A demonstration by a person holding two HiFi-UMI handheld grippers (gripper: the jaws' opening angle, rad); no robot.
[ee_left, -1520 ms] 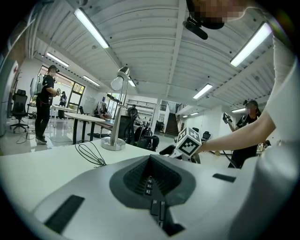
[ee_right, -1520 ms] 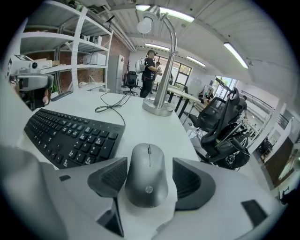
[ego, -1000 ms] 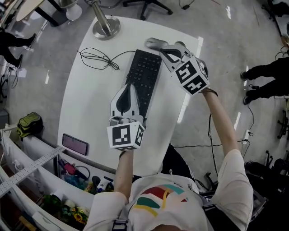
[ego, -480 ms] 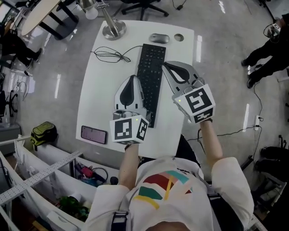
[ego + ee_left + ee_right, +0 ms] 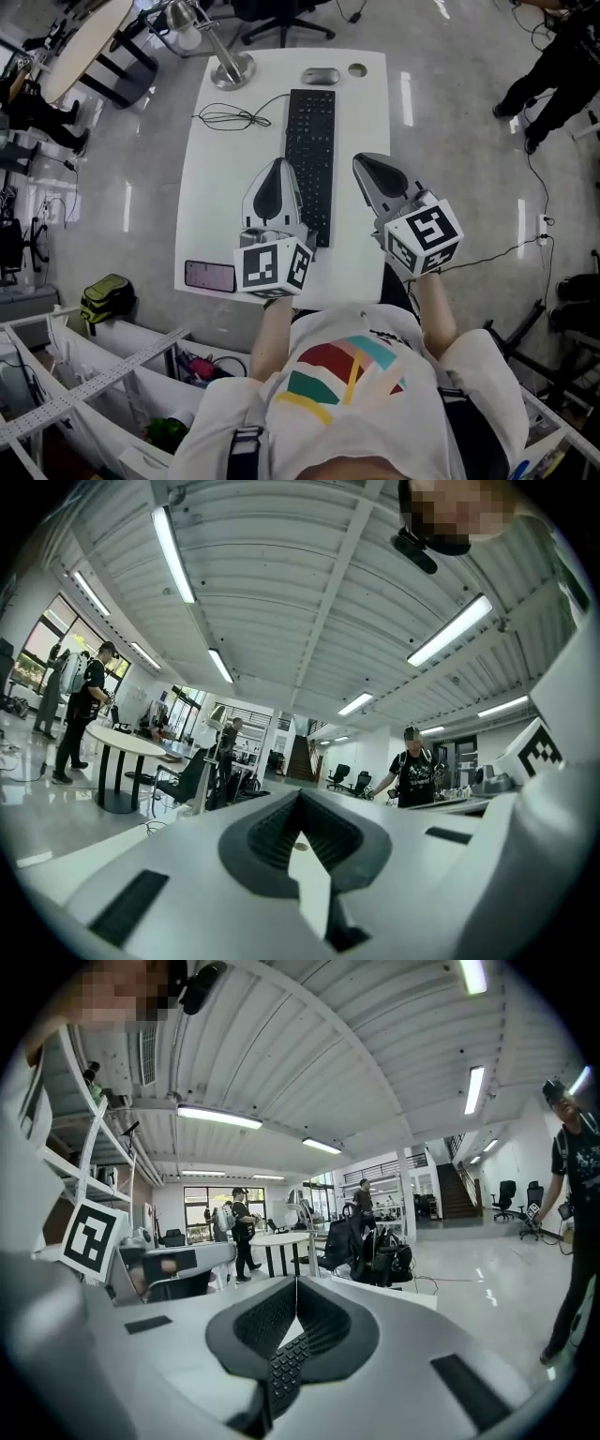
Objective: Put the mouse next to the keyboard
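Left gripper [image 5: 277,167]: my left fingers are pressed together at the tips with nothing between them. Only bare white table [image 5: 370,112] shows through the gap behind the tips.
Right gripper [image 5: 363,164]: these fingers are also together and hold nothing. A strip of keys shows through the gap below the tips.
Mouse [image 5: 321,76]: it sits on the table well ahead of both sets of fingertips, closer in line to the right ones, and neither gripper touches it.
Keyboard [image 5: 310,159]: it lies lengthwise between the two grippers. Its left edge is just beside my left fingertips, its right edge is near my right ones, and its far end is a little short of the mouse.
Other things: a cable [image 5: 225,118] lies ahead and to the left of my left fingers, and a phone [image 5: 210,276] lies behind them and to the left.
Step in hand: I judge the placing is done or nearly done, since the mouse is near the keyboard's far end and both grippers are empty.
Next move: if that spot counts, I only need to keep both grippers clear. If the mouse has to go by a long side, I would reach the right gripper forward, open its fingers around the mouse and carry it back beside the keys.
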